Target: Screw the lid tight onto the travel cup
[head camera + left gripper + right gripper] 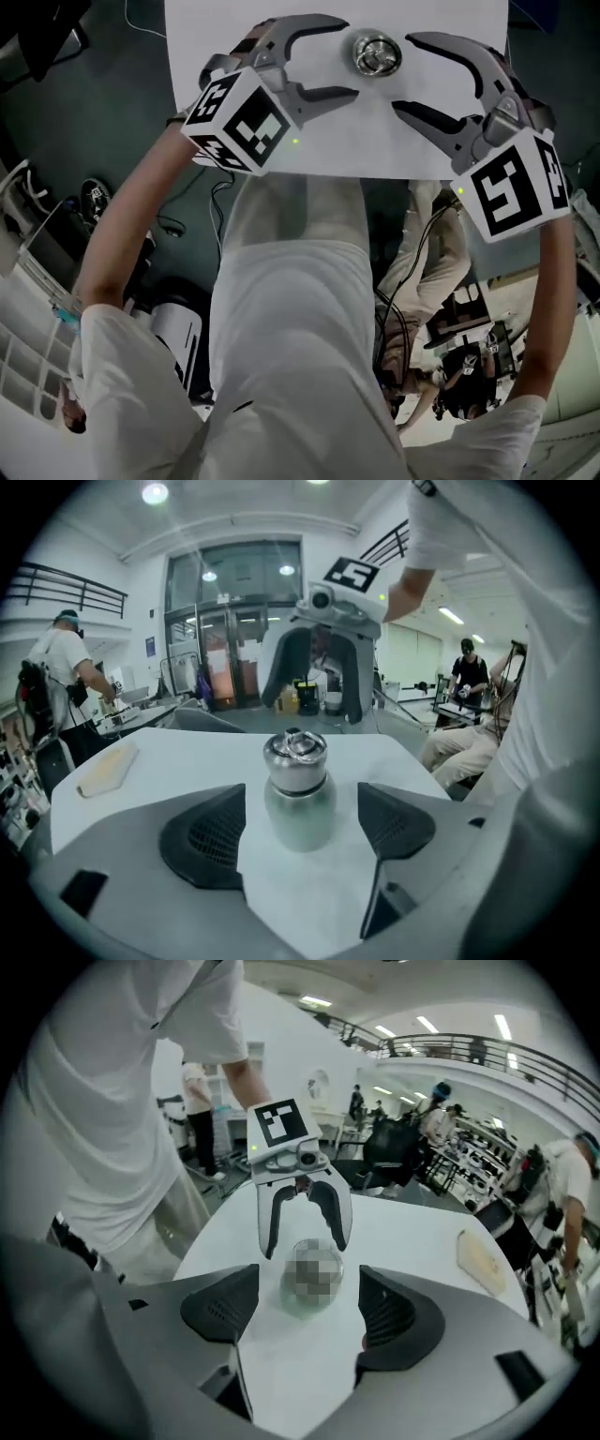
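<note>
A steel travel cup (377, 54) stands upright on the white table (234, 56), with its lid (294, 747) and ring handle on top. My left gripper (347, 58) is open just left of the cup, jaws wide and pointing at it. In the left gripper view the cup (298, 789) shows in the gap between the pads, touching neither. My right gripper (401, 73) is open on the cup's right and faces the left one. In the right gripper view the cup (314, 1279) lies just beyond the pads, part hidden by a mosaic patch.
A flat beige piece (105, 769) lies near the table's far corner, also seen in the right gripper view as the beige piece (483, 1260). The table's near edge runs just under both grippers. People stand and sit at other benches behind.
</note>
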A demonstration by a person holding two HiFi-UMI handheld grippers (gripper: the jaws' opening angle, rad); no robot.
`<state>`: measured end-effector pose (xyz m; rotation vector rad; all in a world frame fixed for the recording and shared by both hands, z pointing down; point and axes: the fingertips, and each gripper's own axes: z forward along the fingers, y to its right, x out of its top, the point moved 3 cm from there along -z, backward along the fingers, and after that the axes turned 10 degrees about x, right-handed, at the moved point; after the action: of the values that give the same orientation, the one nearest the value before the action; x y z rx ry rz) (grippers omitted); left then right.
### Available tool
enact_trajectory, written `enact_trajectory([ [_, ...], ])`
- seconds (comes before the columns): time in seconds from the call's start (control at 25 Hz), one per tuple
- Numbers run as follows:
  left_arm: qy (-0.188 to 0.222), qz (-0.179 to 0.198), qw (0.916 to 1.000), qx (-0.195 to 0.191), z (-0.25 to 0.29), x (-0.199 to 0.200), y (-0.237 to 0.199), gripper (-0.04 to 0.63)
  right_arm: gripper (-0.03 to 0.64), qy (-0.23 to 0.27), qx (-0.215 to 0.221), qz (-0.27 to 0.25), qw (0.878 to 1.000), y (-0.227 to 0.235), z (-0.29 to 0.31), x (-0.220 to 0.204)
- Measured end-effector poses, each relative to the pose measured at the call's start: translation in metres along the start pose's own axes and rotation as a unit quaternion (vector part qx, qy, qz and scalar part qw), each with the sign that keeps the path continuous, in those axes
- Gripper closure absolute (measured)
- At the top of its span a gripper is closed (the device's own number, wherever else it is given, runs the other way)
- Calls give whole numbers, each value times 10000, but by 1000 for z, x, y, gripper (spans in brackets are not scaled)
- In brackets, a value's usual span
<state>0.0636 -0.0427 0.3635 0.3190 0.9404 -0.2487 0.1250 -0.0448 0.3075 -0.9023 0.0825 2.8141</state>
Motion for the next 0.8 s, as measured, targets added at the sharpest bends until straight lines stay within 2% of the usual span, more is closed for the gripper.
enact_trajectory([
  [0.08,135,-80,9998,147,9,-7,4,245,302,-663,359,-635,9951,1,4,5],
  [0.12,195,-110,9996,199,12,-9,4,242,302,-1009,538,-1002,9884,2,6,6],
  [0.24,375,-51,9991,178,23,-12,4,233,302,-1918,976,-2029,9553,3,14,7],
  [0.32,476,87,9988,112,34,-9,8,231,303,-2276,1223,-2488,9335,4,17,6],
  [0.56,856,26,9959,295,49,8,9,229,304,-2825,1875,-3220,8839,6,22,10],
  [0.64,912,-11,9951,379,48,7,9,230,309,-2953,2009,-3372,8710,4,26,8],
  [0.68,942,-38,9948,395,48,7,9,230,366,-2991,2046,-3433,8665,4,27,8],
  [0.8,1043,-135,9935,426,47,8,7,232,379,-3015,2075,-3474,8633,6,26,8],
])
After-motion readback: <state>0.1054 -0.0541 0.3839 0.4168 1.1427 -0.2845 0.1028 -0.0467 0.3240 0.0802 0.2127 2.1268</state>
